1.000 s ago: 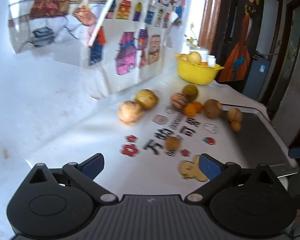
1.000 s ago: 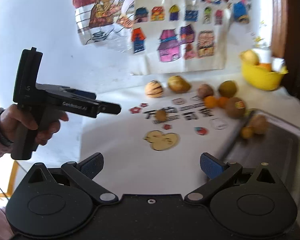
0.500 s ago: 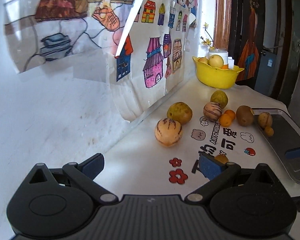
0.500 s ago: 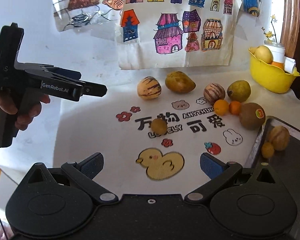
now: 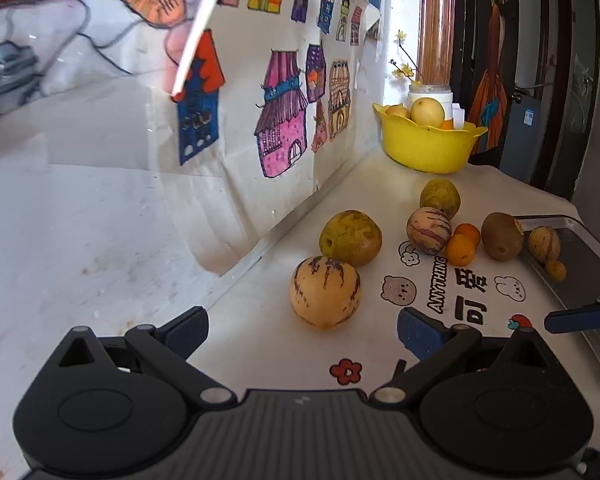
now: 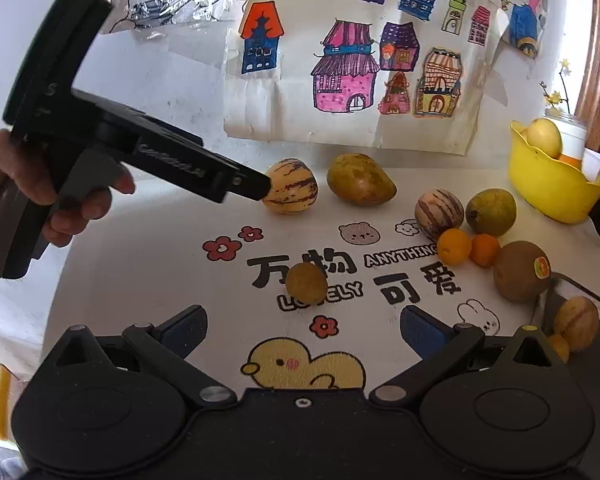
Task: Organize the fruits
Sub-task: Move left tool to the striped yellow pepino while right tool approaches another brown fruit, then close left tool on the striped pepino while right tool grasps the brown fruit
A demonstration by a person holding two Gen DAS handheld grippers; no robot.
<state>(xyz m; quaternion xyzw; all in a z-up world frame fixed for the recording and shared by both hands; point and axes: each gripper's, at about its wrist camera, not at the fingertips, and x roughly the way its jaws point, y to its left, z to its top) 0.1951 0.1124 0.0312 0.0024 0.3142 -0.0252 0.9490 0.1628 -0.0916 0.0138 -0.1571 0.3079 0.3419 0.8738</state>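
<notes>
Melon just ahead — between open left tongs

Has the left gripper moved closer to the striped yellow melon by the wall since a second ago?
Yes. In the right wrist view the left gripper has advanced right, toward the wall drawings, and now reaches the striped yellow melon, jaws open.

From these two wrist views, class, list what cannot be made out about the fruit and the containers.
- Yellow bowl: its wall hides its lower contents, both views.
- Tray: cut off by the right edge in the left wrist view, hidden behind the right tongs in the other.
- Kiwi: sticker print too small.
- Striped melon: left tongs cover one end.
</notes>
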